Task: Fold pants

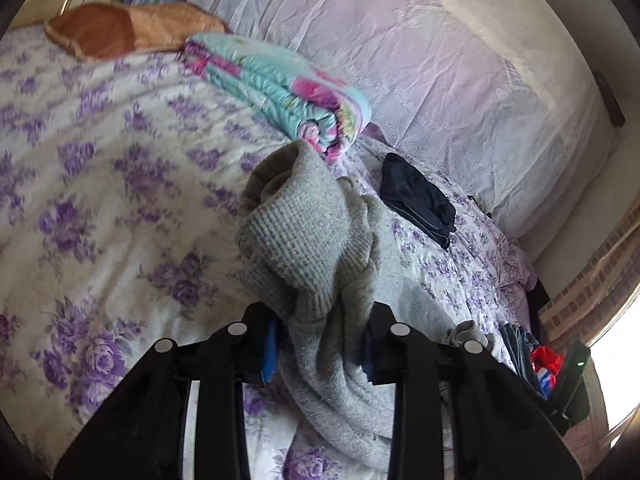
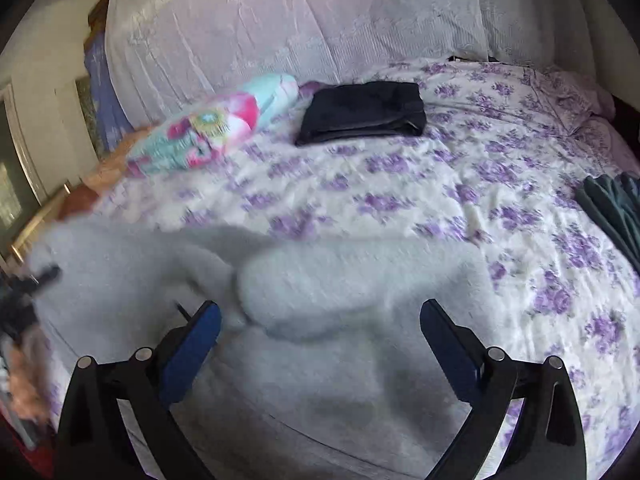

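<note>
Left tongs [image 1: 320,340] are clamped on a bunched fold of the grey knit pants [image 1: 304,240], lifted off the floral bed [image 1: 100,168]. Only the right view shows the right tongs [image 2: 320,320] spread wide above the pants [image 2: 320,360] lying flat, with folded dark clothing [image 2: 360,116] far behind.

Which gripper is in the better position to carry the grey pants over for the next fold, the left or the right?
Left, probably. The left gripper is already shut on the grey pants, bunched and lifted. The right gripper is open above the cloth, holding nothing.
</note>
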A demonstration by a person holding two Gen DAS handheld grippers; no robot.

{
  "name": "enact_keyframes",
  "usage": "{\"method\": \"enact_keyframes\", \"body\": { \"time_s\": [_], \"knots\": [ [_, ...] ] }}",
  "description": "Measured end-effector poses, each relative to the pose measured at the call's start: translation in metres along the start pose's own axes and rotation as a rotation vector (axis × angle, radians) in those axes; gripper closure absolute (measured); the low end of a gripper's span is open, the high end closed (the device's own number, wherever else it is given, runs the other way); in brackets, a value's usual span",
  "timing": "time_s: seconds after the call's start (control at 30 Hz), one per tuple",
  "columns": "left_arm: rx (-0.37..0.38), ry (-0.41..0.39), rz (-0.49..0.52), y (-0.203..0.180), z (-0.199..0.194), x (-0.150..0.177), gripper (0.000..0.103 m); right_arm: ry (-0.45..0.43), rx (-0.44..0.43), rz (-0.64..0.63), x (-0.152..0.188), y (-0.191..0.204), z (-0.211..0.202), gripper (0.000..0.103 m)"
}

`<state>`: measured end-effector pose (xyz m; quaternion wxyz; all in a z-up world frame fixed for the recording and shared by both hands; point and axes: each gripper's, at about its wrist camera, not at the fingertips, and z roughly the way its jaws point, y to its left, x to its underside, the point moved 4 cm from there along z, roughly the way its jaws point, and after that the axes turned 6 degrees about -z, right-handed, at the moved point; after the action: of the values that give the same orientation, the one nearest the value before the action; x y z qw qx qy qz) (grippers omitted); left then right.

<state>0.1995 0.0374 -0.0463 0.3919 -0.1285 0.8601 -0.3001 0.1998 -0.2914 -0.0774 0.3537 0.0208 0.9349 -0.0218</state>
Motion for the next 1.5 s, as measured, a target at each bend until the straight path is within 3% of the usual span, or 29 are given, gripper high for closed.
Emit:
{"method": "enact_keyframes", "body": {
  "time_s": [0.1,0.2,0.37,0.43,0.57,0.7,0.83,1.0,1.17,1.4,1.47,1.5],
  "knots": [
    [0.006,-0.027,0.033,-0.016,-0.009,-0.003,0.074,-0.048,-0.02,0.02,0.001,-0.004,-0.006,0.003],
    [0.0,-0.058,0.102,-0.038,-0.019,-0.002,0.074,-0.148,-0.061,0.091,0.001,-0.016,-0.031,0.003],
    [0.013,-0.122,0.259,-0.09,-0.039,0.006,0.075,-0.148,-0.023,0.114,0.016,-0.047,-0.047,0.003],
    [0.028,-0.149,0.331,-0.119,-0.046,0.012,0.075,-0.149,0.004,0.166,0.025,-0.07,-0.05,0.003],
    [0.059,-0.166,0.473,-0.182,-0.045,0.032,0.075,-0.191,-0.028,0.335,0.049,-0.111,-0.059,0.003],
    [0.082,-0.159,0.639,-0.248,-0.029,0.071,0.076,-0.251,-0.087,0.509,0.068,-0.149,-0.067,0.003],
    [0.11,-0.078,0.816,-0.303,0.013,0.144,0.076,-0.257,-0.142,0.612,0.082,-0.173,-0.066,0.003],
    [0.059,-0.011,0.959,-0.315,0.059,0.225,0.077,-0.307,-0.198,0.663,0.09,-0.182,-0.068,0.003],
    [-0.047,-0.028,1.159,-0.303,0.073,0.278,0.076,-0.312,-0.2,0.648,0.09,-0.181,-0.069,0.003],
    [-0.055,-0.029,1.231,-0.297,0.058,0.282,0.07,-0.31,-0.179,0.645,0.092,-0.183,-0.07,0.003],
    [-0.04,-0.011,1.213,-0.293,0.05,0.278,0.061,-0.304,-0.169,0.639,0.092,-0.182,-0.069,0.003],
    [-0.014,0.015,1.189,-0.29,0.045,0.275,0.05,-0.302,-0.166,0.638,0.092,-0.182,-0.068,0.003]
  ]
}}
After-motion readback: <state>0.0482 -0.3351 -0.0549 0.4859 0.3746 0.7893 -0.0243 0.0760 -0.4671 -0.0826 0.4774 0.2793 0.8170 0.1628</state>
